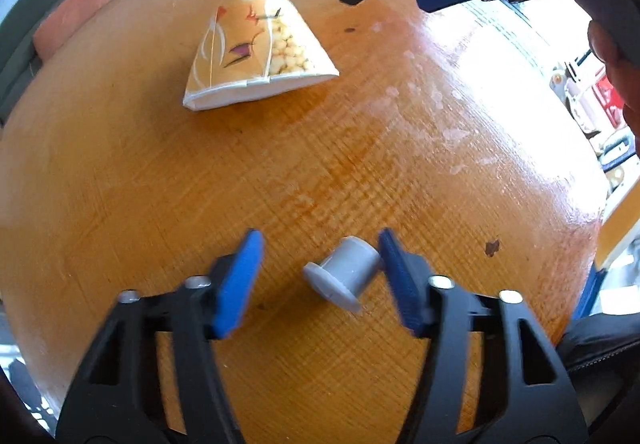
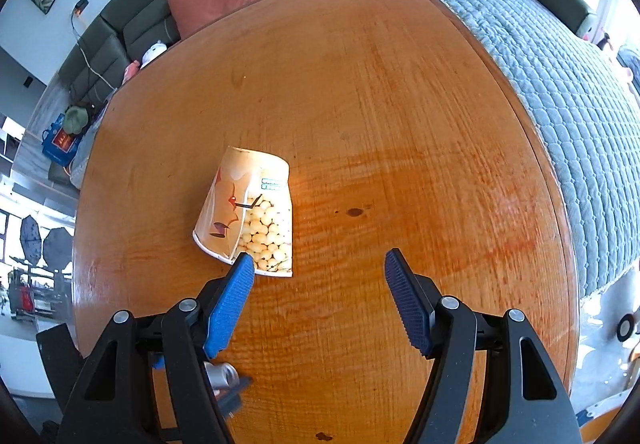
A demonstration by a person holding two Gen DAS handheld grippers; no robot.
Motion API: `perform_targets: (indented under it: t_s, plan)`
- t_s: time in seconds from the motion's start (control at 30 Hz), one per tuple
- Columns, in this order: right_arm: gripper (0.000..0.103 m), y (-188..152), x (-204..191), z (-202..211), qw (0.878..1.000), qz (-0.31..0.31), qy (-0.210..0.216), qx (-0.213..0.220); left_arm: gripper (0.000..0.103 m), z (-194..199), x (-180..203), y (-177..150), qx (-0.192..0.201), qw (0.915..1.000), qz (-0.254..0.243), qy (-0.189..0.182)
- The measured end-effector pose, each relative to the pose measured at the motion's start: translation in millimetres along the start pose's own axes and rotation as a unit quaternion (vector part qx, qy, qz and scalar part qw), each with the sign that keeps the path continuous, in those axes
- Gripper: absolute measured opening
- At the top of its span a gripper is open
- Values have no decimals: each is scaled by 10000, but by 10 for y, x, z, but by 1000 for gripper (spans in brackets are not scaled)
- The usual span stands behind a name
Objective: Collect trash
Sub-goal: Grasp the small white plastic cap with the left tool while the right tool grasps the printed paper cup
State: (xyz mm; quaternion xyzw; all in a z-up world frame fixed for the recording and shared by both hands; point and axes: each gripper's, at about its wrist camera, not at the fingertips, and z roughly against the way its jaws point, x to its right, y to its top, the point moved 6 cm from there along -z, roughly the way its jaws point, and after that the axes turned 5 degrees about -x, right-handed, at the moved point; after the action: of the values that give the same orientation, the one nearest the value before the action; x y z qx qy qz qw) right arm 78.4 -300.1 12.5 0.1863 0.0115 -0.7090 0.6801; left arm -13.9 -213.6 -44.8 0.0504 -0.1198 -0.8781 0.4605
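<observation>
The small grey plastic flanged cap (image 1: 343, 271) lies on its side on my round orange-brown wooden bench (image 1: 360, 148), between the spread blue pads of my left hand-held gripper (image 1: 320, 276), touching the right pad. The flattened printed paper cup (image 2: 250, 214) lies at eleven o'clock of my right hand-held gripper (image 2: 320, 298), also spread, holding nothing.
</observation>
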Motion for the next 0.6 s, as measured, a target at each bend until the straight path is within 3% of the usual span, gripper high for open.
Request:
perform_targets:
  t_s: [0.07,0.27,0.37,0.6]
  plan:
    - [69,16,-14,-20,10000,29,31,-19,35,3,5,37,14,10000,91,-34]
    - [69,81,-145,-131,9997,191,109,-125,34,21,-180,50,17,9986,503,-159]
    - [69,124,-238,-206,9993,292,135,-183,26,44,-246,84,72,9975,692,-129]
    - [69,265,-451,-394,9981,482,181,-348,26,144,-639,121,160,9944,1042,44]
